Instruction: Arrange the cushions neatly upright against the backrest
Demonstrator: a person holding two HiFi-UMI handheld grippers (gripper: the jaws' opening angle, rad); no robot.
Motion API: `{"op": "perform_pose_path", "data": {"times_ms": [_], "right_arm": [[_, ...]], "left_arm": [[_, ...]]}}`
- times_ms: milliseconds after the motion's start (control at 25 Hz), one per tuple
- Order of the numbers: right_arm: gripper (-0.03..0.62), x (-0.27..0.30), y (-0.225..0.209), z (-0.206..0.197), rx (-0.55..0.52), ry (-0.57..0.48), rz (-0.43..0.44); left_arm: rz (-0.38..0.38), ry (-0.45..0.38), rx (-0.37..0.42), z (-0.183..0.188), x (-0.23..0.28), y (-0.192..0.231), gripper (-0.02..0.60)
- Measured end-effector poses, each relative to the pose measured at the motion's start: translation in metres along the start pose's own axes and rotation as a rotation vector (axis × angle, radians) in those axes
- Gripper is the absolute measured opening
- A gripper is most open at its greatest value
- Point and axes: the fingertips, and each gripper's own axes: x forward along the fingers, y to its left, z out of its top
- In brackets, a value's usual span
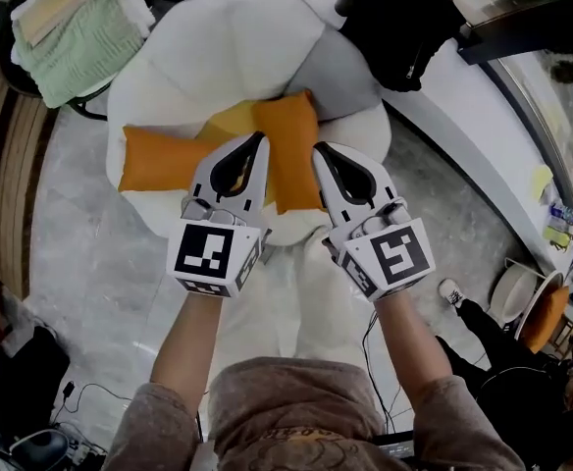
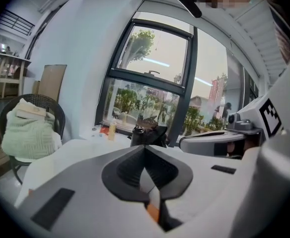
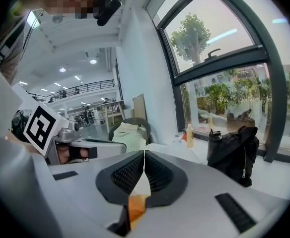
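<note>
Orange cushions [image 1: 159, 162] lie flat on the seat of the white chair [image 1: 218, 47], and I hold my left gripper [image 1: 257, 143] and right gripper [image 1: 320, 151] above them, both shut tight and empty, so next I think I must open one and grab a cushion.

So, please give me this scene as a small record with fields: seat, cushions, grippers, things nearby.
seat: white armchair, seen from above
cushions: left orange cushion, middle orange cushion, yellow cushion between them; all lying on the seat, none upright
left gripper: jaws together, empty, above the cushions
right gripper: jaws together, empty, above the cushions
nearby: green blanket on a wicker chair; black backpack
</note>
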Motion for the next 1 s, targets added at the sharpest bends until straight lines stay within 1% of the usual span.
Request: {"op": "perform_pose_path", "data": {"times_ms": [200,360,560,760,880,1000], "right_arm": [[0.020,0.017,-0.007,-0.065,0.020,0.047,0.003],[0.020,0.024,-0.004,-0.098,0.033,0.086,0.013],[0.021,0.039,-0.004,-0.107,0.016,0.111,0.024],[0.021,0.064,-0.028,-0.114,-0.014,0.141,0.003],[0.021,0.082,-0.049,-0.129,-0.026,0.185,-0.011],[0.021,0.105,-0.071,-0.156,-0.022,0.257,-0.004]], "left_arm": [[-0.006,0.041,-0.027,-0.065,0.017,0.007,0.005],[0.000,0.072,-0.056,-0.097,0.020,0.011,0.005],[0.017,0.091,-0.066,-0.110,0.032,0.020,0.005],[0.026,0.111,-0.082,-0.115,0.058,0.033,0.005],[0.037,0.130,-0.100,-0.125,0.082,0.047,0.005],[0.053,0.160,-0.104,-0.144,0.110,0.065,0.005]]}}
